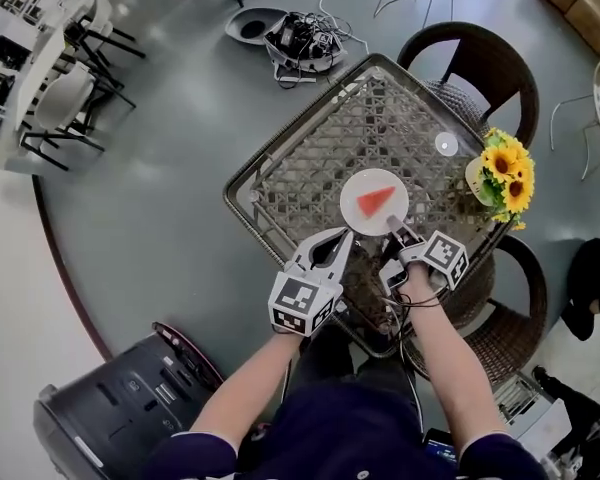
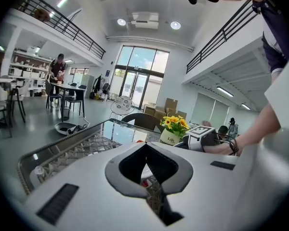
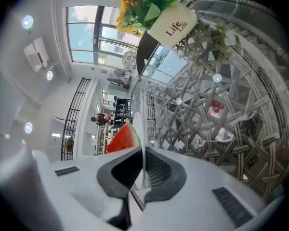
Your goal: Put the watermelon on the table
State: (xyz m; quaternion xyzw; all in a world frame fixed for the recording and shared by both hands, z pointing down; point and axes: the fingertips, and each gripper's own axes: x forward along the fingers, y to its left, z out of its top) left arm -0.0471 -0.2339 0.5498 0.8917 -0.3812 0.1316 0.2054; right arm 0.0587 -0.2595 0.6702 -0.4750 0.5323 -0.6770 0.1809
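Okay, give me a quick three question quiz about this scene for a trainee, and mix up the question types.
1. Multiple choice: what is the right gripper clamped on?
A. the plate, by its rim
B. a flower pot
C. a chair back
2. True or false: the watermelon slice lies directly on the table top.
3. Fill in: in the head view, the sunflowers stand at the table's ___ side.

Key: 1 A. 2 False, it lies on the plate. 3 right.
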